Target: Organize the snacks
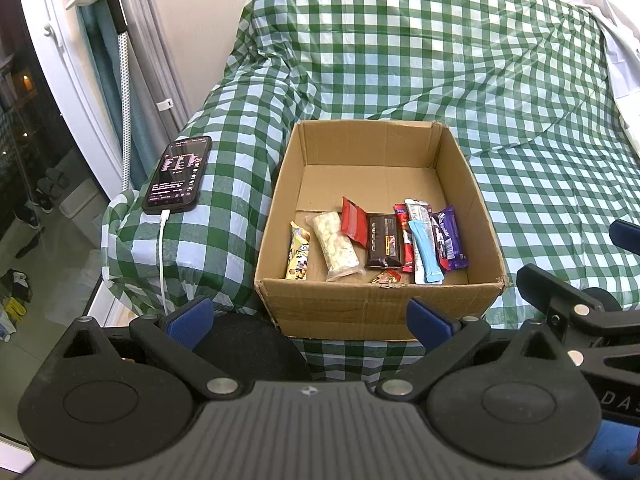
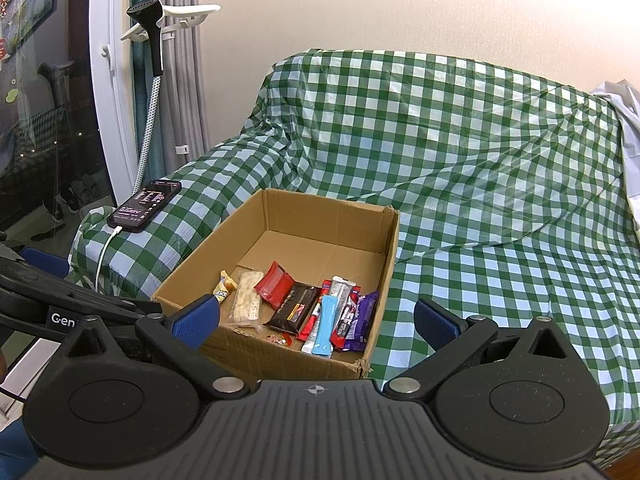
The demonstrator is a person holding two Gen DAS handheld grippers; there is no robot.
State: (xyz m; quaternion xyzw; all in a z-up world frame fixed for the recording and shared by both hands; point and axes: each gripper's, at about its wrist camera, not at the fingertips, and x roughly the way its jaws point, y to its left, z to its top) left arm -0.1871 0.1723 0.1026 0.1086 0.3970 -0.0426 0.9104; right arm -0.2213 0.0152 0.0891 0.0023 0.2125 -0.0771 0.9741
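While both are held back at the near edge with jaws spread wide and nothing in them, the left hand-held gripper (image 1: 308, 322) and right hand-held gripper (image 2: 316, 322) face the cardboard box (image 1: 372, 312) just ahead on the checked cloth (image 1: 460, 60). The snacks (image 1: 376, 242) lie in a row along the box's near wall, just beyond the blue fingertips (image 2: 198, 314).

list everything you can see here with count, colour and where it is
cardboard box: one, brown, open, on the checked cloth
snacks: about nine, mixed colours, lying along the box's near side
purple packet: one, rightmost in the box
light blue stick: one, beside the purple packet
phone: one, black, screen lit, left of the box
cable: one, white, plugged into the phone
checked cloth: one, green and white, draped over the furniture
left gripper: open, empty
right gripper: open, empty
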